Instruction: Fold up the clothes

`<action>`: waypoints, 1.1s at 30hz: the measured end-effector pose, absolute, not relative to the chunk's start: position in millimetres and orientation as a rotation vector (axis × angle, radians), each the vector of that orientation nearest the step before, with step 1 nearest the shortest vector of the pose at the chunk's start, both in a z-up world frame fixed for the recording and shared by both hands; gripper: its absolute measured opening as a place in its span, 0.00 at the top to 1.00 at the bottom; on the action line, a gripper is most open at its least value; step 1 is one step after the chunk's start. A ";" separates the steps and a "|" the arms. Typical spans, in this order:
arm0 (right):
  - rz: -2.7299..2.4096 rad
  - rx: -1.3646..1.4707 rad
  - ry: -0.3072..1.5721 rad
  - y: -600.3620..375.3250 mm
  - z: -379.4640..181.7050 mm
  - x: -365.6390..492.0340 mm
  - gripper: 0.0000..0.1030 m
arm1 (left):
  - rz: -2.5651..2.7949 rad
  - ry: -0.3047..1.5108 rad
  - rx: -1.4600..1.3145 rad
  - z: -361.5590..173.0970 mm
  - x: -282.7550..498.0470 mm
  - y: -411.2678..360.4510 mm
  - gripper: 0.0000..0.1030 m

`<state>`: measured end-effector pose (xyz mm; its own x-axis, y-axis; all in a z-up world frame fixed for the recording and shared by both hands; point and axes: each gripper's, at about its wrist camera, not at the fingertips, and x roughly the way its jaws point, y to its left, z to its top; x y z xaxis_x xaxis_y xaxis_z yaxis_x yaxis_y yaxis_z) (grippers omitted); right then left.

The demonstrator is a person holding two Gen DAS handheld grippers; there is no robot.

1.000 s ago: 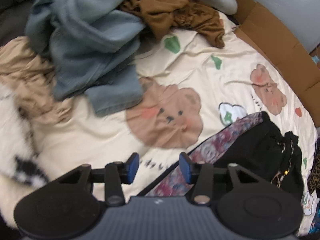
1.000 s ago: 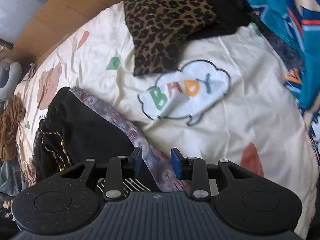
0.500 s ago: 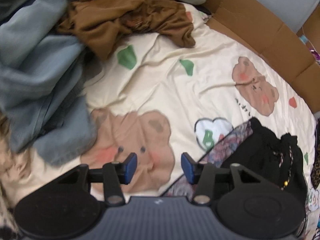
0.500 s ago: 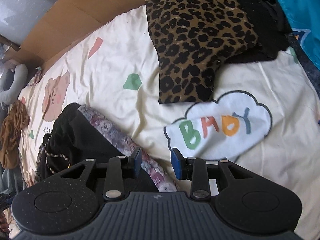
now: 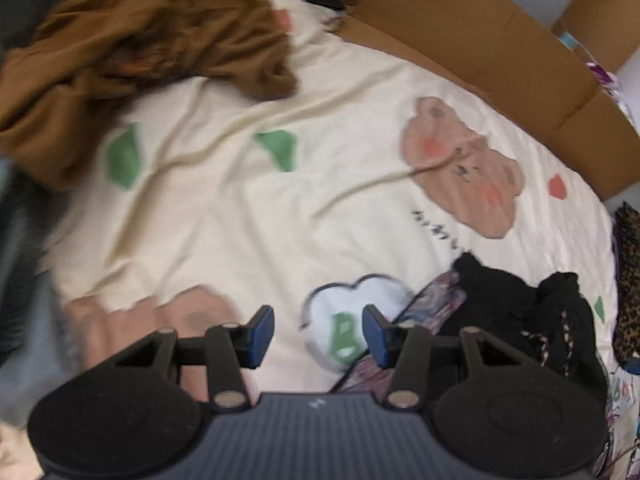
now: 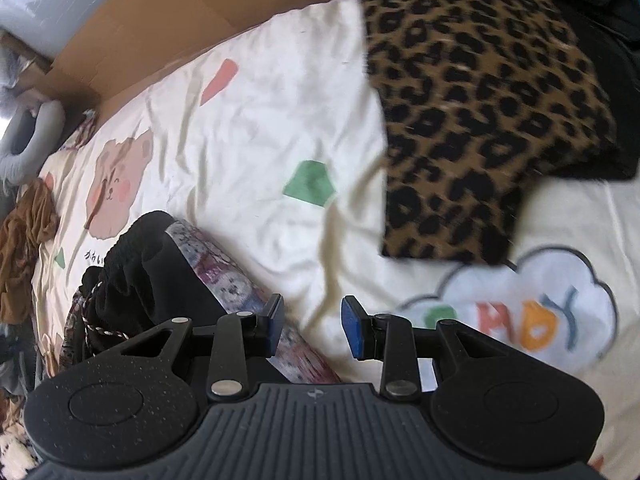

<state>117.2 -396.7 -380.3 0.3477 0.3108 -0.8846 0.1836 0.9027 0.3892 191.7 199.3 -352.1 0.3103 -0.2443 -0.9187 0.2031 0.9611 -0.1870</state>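
Below my left gripper (image 5: 318, 334) lies the cream bedsheet (image 5: 240, 208) with its bear prints, and my blue pads stand apart with nothing between them, only the white cloud print showing through the gap. Just right of the right-hand pad lies the black garment (image 5: 520, 304) with its floral patterned band (image 5: 440, 300), bunched on the sheet. A crumpled brown garment (image 5: 140, 48) sits well apart at the far left, and a cardboard wall (image 5: 500, 52) runs along the far edge of the bed.

From my right gripper (image 6: 314, 330), the same black garment (image 6: 160, 272) shows at lower left, its floral patterned band (image 6: 224, 276) running down to just beside my left-hand pad; whether pad and cloth touch I cannot tell. My jaws here are partly open and grasp nothing, with bare bedsheet (image 6: 260, 140) between them. A folded leopard-print garment (image 6: 472, 112) rests on the sheet farther off at the right, above a cloud print with coloured letters. The cardboard wall (image 6: 180, 20) borders the far side.
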 end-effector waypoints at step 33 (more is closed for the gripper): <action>0.280 0.362 1.171 -311.3 -422.8 208.5 0.65 | -0.598 1.229 0.047 -429.3 209.9 109.2 0.70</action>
<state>208.5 -311.3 -422.8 0.3654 0.3973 -0.8418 -0.0259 0.9083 0.4175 209.9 109.2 -429.3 0.2026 -0.4041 -0.8920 0.4529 0.8463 -0.2805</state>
